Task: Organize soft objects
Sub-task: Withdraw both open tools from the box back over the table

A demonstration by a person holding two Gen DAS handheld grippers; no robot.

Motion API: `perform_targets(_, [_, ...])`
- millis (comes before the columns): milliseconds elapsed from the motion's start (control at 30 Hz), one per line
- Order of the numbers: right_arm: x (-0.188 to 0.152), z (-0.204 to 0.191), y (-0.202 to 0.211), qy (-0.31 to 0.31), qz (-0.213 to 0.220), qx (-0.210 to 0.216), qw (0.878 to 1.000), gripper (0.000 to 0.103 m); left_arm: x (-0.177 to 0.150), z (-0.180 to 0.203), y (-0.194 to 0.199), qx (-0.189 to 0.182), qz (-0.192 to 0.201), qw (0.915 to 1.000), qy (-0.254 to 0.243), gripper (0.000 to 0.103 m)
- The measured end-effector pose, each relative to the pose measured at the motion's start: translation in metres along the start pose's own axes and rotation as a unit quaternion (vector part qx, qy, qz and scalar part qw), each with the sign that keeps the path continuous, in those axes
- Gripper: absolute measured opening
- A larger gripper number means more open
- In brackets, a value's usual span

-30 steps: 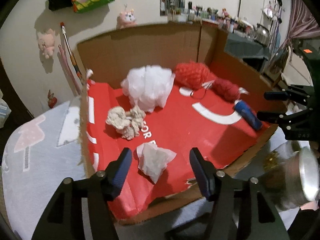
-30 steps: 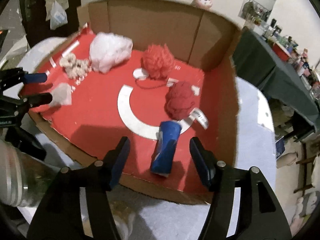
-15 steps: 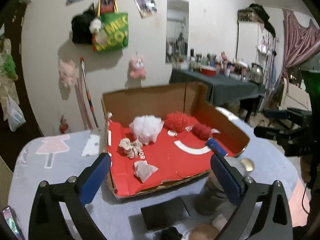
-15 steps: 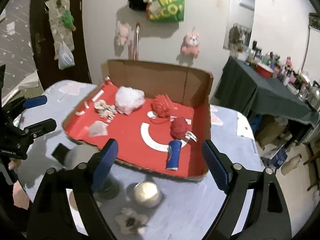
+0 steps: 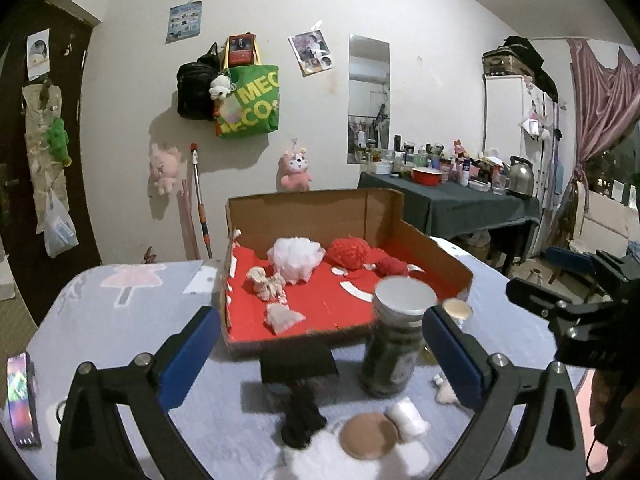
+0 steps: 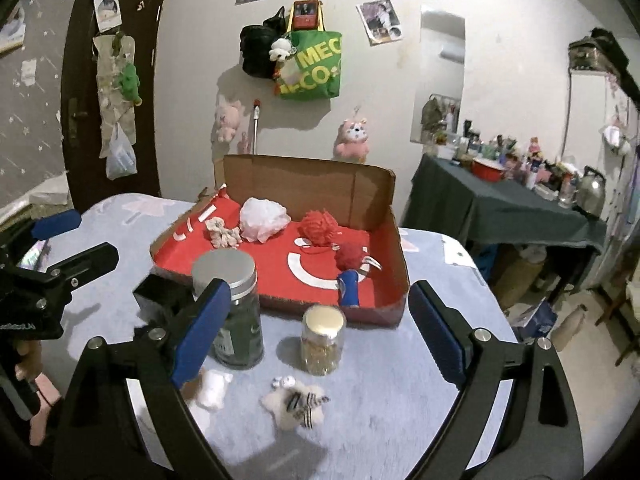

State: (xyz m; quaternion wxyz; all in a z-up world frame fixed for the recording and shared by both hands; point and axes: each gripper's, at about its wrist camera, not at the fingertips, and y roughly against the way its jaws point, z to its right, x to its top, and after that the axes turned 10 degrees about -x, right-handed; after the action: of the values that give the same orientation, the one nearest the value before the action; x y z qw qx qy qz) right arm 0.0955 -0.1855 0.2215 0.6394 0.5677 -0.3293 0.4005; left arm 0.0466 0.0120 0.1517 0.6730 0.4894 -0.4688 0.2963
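The cardboard box (image 5: 436, 252) (image 6: 304, 184) with a red floor holds a white puff (image 5: 295, 256) (image 6: 264, 218), two red yarn balls (image 5: 348, 252) (image 6: 349, 256), a beige lump (image 5: 266, 282), a crumpled tissue (image 5: 282, 316) and a blue roll (image 6: 349, 289). My left gripper (image 5: 319, 314) hovers wide open in front of the box, holding nothing. My right gripper (image 6: 319, 285) is also back from the box, its jaws opening with nothing between them. On the near table lie a cotton wad (image 6: 212, 390) and a fluffy star with a striped bow (image 6: 296, 402).
Between the grippers and the box stand a dark jar with a silver lid (image 6: 232, 312) (image 5: 394, 340), a small gold-lidded jar (image 6: 323, 338) and a black block (image 5: 298, 364). A phone (image 5: 22, 396) lies at the table's left edge. A cluttered side table stands at the right.
Both grippers backed away from the box and rose, their jaws spreading wider. The tissue and the blue roll that lay between the fingers remain in the box.
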Motion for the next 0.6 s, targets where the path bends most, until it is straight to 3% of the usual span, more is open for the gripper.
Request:
perform_targets(300, [-0.041,-0.007,0.002,-0.018,-0.004,0.002,1.000,0.091,-0.043,0.002,-0.010,0.000,-0.035,0.9989,0.030,0.103])
perform_targets(600, [-0.080,-0.014,-0.015,-0.027,-0.045,0.002,0.999,0.091,-0.075,-0.005,-0.025,0.015,-0.077,0.9959,0.045,0.103])
